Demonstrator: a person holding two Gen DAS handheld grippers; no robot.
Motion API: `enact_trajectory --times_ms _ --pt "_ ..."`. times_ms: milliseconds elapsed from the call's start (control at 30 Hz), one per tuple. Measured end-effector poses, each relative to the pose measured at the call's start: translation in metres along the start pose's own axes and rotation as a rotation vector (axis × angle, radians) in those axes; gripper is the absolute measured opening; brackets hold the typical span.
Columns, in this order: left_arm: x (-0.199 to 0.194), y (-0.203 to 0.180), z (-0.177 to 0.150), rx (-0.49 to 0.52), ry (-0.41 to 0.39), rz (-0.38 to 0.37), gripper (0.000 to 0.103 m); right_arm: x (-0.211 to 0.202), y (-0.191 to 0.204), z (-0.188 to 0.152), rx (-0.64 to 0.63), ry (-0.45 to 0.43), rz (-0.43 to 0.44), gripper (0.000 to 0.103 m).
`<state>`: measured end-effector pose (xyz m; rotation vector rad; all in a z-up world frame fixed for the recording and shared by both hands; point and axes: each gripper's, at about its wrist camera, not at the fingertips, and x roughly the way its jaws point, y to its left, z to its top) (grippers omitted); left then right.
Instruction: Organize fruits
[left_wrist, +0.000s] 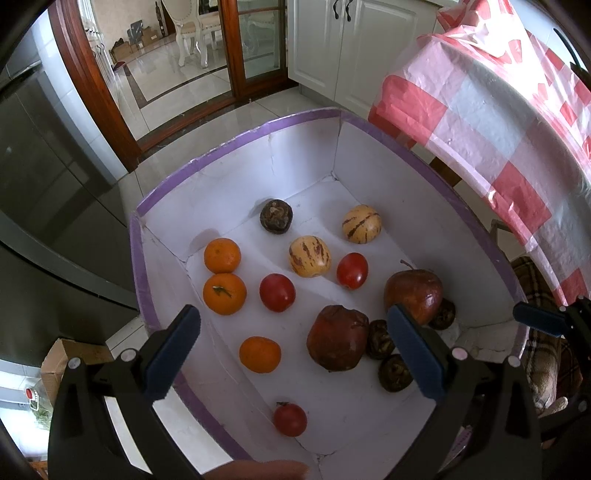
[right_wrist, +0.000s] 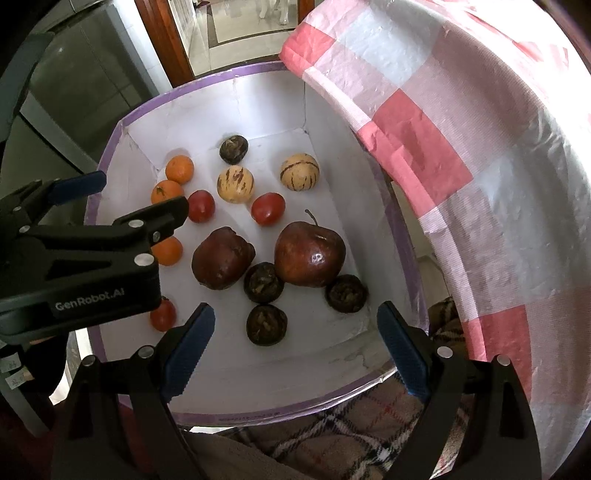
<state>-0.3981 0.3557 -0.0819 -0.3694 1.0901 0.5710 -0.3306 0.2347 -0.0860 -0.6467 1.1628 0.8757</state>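
Fruits lie loose in the box (left_wrist: 236, 146); both grippers hover spread and empty. Left gripper (left_wrist: 293, 350) sits directly above the near apple (left_wrist: 338, 338); right gripper (right_wrist: 295, 345) hangs nearest a dark fruit (right_wrist: 266, 324).

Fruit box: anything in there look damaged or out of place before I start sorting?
One apple looks shrivelled and dented beside the smooth, shiny one. A dark wrinkled fruit sits alone at the far wall, while three like it cluster by the apples. One tomato lies apart at the near end. Nothing spilled.
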Motion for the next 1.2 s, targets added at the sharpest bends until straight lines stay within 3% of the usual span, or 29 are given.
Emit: enact_trajectory --times_ms 1200 --pt "0.002 0.012 0.004 -0.012 0.017 0.025 0.101 -0.003 0.002 -0.002 -0.008 -0.018 0.006 0.087"
